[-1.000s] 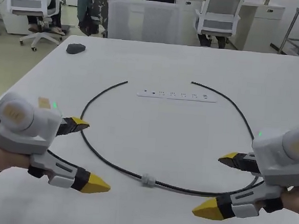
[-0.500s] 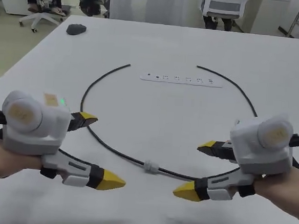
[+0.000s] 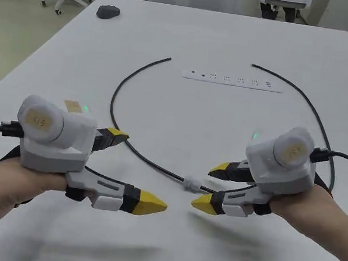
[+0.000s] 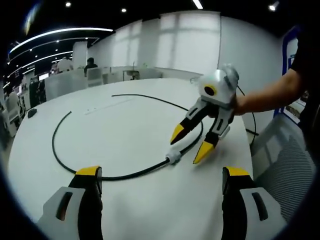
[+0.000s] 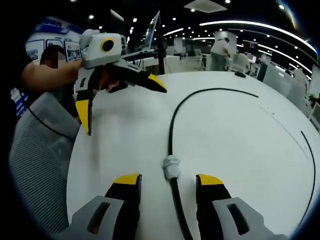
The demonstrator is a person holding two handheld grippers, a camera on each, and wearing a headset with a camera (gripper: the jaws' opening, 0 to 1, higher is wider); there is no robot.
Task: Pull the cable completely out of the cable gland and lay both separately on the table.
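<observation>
Straddling cable point(image 3: 112, 105), right tongs point(image 3: 202, 187) splayed, left tongs point(image 3: 146, 171) splayed

White power strip point(image 3: 231, 81) lies flat at the far middle of the white table point(image 3: 186, 36) — a dark mouse point(image 3: 108, 11) sits far left, near the edge

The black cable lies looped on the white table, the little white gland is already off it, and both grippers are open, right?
No: the gland is still threaded on the cable, which leaves it at both ends; the right gripper view shows it. The cable does lie looped on the table, and the left gripper and right gripper are open.
</observation>
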